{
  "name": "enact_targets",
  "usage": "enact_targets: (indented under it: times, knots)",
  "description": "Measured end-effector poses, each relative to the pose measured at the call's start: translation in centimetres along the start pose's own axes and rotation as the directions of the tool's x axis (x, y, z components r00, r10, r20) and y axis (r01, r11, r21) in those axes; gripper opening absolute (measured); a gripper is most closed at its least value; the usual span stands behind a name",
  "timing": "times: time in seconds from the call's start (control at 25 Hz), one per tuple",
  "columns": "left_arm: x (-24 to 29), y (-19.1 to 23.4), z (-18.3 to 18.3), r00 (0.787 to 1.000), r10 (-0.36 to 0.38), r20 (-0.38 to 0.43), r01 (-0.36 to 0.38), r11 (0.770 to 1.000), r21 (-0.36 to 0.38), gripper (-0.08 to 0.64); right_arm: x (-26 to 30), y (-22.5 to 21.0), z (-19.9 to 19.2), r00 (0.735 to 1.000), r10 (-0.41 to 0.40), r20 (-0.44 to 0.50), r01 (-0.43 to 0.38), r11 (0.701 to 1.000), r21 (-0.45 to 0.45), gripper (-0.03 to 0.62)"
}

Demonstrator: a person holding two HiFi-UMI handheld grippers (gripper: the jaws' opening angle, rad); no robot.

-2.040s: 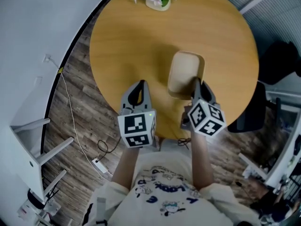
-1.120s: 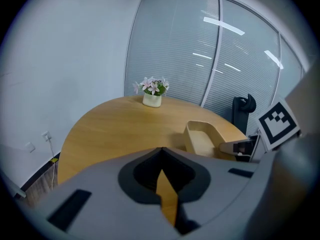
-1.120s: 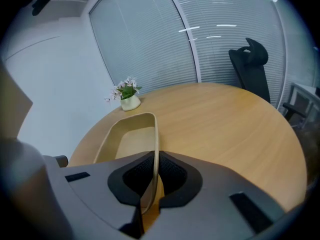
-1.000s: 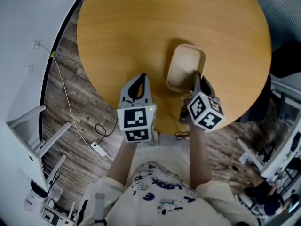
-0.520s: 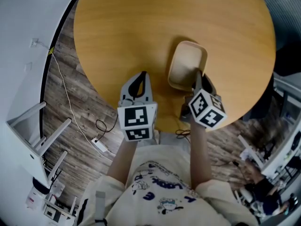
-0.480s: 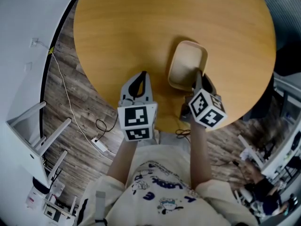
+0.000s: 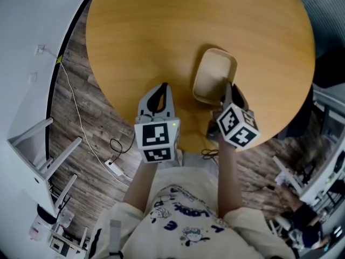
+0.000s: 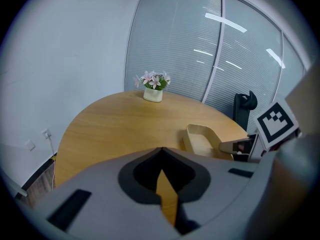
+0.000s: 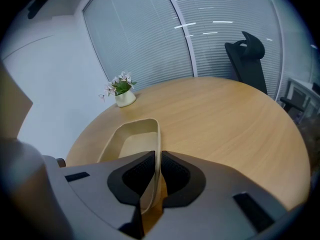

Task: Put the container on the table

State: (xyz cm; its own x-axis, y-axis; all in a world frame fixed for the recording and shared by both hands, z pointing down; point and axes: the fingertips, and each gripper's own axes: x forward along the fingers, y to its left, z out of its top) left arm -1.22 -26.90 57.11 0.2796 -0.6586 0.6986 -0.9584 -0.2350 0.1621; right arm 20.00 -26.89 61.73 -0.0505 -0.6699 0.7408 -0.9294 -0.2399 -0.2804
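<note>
A beige oblong container (image 7: 214, 74) is over the near right part of the round wooden table (image 7: 161, 31). My right gripper (image 7: 226, 86) is shut on the container's near rim. In the right gripper view the thin wall of the container (image 9: 131, 139) runs between the jaws of the right gripper (image 9: 154, 156). Whether its base touches the tabletop I cannot tell. My left gripper (image 7: 161, 86) hovers over the table's near edge, left of the container, shut and empty. In the left gripper view the container (image 8: 202, 139) lies ahead to the right of the left gripper (image 8: 161, 151).
A small pot of flowers (image 8: 153, 91) stands at the table's far side (image 9: 122, 96). A black chair (image 9: 247, 54) is beyond the table's right. White furniture legs (image 7: 46, 161) and a cable with a power strip (image 7: 112, 168) are on the wood floor at left.
The head view has dropped, so the flower pot has left its top edge. My right gripper keeps its hold on the container. Almost nothing has shifted in the last half second.
</note>
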Motion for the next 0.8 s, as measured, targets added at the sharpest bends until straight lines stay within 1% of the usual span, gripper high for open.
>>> enact_targets:
  times: [0.16, 0.32, 0.44, 0.6, 0.8]
  knots:
    - [-0.5, -0.1, 1.4, 0.999, -0.004, 0.035, 0.003, 1.0, 0.005, 0.003, -1.0, -0.1, 0.9, 0.999, -0.013, 0.036, 0.014, 1.0, -0.018, 0.02]
    - [-1.5, -0.4, 3.5, 0.996, -0.015, 0.086, 0.014, 1.0, 0.013, 0.003, -2.7, 0.4, 3.1, 0.994, -0.023, 0.11, 0.027, 0.999, -0.04, 0.02]
    - [-2.5, -0.7, 5.1, 0.992, -0.025, 0.125, 0.022, 1.0, 0.02, 0.003, -4.2, 1.1, 5.2, 0.986, -0.015, 0.165, 0.021, 0.999, -0.032, 0.018]
    - [-4.1, -1.1, 7.1, 0.983, -0.035, 0.179, 0.03, 0.999, 0.031, 0.003, -6.5, 2.5, 7.7, 0.969, 0.01, 0.246, 0.002, 0.999, -0.048, 0.018]
    - [-6.1, -1.0, 9.4, 0.969, -0.041, 0.243, 0.032, 0.999, 0.04, 0.003, -8.7, 4.5, 9.4, 0.952, 0.058, 0.299, -0.031, 0.995, -0.095, 0.018]
